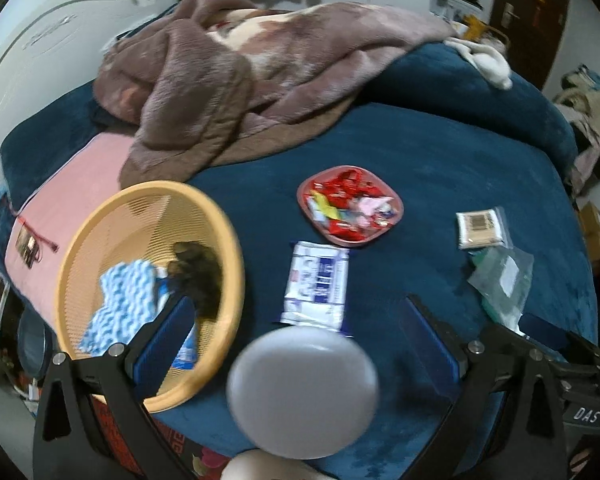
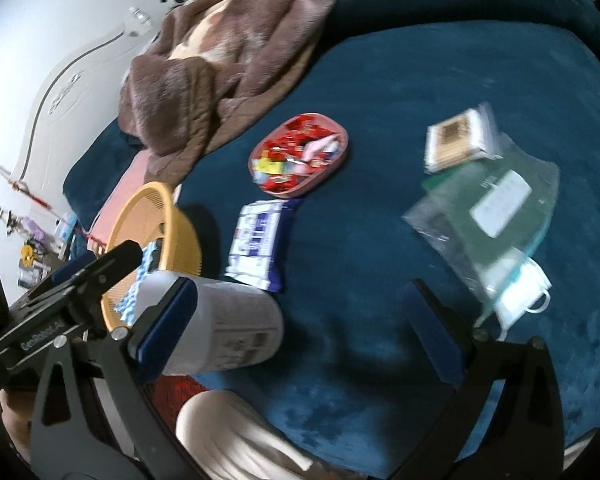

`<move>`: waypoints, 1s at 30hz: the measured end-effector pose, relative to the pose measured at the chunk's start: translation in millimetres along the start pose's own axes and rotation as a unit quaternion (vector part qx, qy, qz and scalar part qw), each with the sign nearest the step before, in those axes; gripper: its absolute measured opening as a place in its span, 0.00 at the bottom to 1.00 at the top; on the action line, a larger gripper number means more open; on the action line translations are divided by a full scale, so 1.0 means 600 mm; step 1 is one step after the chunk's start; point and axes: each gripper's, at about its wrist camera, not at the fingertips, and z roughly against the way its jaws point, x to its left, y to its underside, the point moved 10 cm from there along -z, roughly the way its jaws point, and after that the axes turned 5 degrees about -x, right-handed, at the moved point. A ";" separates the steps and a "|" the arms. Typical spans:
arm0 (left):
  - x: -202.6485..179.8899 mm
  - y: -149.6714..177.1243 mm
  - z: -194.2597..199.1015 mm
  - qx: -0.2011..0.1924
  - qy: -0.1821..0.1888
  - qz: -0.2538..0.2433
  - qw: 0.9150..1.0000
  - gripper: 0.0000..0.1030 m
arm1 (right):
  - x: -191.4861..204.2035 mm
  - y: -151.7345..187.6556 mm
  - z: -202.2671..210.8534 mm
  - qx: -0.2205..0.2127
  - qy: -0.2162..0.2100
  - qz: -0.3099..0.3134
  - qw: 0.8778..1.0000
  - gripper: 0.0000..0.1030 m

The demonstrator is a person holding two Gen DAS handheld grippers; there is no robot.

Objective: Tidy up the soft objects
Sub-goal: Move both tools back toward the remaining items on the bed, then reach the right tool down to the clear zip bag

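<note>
My left claw (image 1: pixel 300 328) hangs released over the blue bed cover (image 1: pixel 440 168), fingers wide apart and gripping nothing. A blurred white round object (image 1: pixel 302 392) fills the space between the fingers close to the lens and blocks my view of the bed edge; from the right wrist it reads as a white labelled canister (image 2: pixel 236 328) lying on its side. My right claw (image 2: pixel 300 320) is likewise spread and empty, its left finger (image 2: pixel 164 328) overlapping that canister in the view; I cannot tell whether they touch.

The soft things sit to my left in the orange basket (image 1: pixel 80 248): a blue-and-white cloth (image 1: pixel 120 300) and a dark furry item (image 1: pixel 200 276) beside it, touching. The left claw's left finger (image 1: pixel 168 344) crosses in front of the basket rim.

Ahead of the claws lies a blue-and-white packet (image 1: pixel 318 284), and just beyond it a red tray of wrapped sweets (image 1: pixel 350 206). Off to the right are a bag of cotton swabs (image 1: pixel 482 228), a clear plastic bag (image 1: pixel 504 280) and, in the right wrist view, a face mask (image 2: pixel 524 296) poking from under that bag. A rumpled brown blanket (image 1: pixel 228 80) is heaped at the far side of the bed, next to a pink sheet (image 1: pixel 60 208).
</note>
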 end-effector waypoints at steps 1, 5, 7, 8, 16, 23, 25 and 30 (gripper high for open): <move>-0.012 0.000 -0.001 0.001 0.004 -0.006 1.000 0.99 | -0.014 0.001 0.003 -0.001 0.002 -0.007 1.000 1.00; -0.059 0.001 -0.008 0.005 0.018 -0.028 0.999 0.99 | -0.061 0.003 0.014 -0.005 0.013 -0.031 0.999 1.00; -0.085 0.003 -0.011 0.007 0.024 -0.041 0.999 0.99 | -0.084 0.003 0.018 -0.009 0.018 -0.046 0.999 1.00; -0.096 0.004 -0.012 0.008 0.026 -0.046 0.999 0.99 | -0.095 0.002 0.021 -0.010 0.020 -0.052 0.998 1.00; -0.183 0.004 -0.028 0.012 0.051 -0.084 0.995 0.99 | -0.180 -0.001 0.033 -0.017 0.044 -0.101 0.994 1.00; -0.252 0.009 -0.061 0.028 0.073 -0.105 0.991 0.99 | -0.235 -0.010 0.024 -0.015 0.065 -0.140 0.988 1.00; -0.263 0.012 -0.074 0.032 0.076 -0.106 0.991 0.99 | -0.248 -0.013 0.015 -0.011 0.069 -0.157 0.985 1.00; -0.272 0.017 -0.112 0.047 0.073 -0.108 0.990 0.99 | -0.276 -0.031 -0.023 -0.003 0.080 -0.206 0.975 1.00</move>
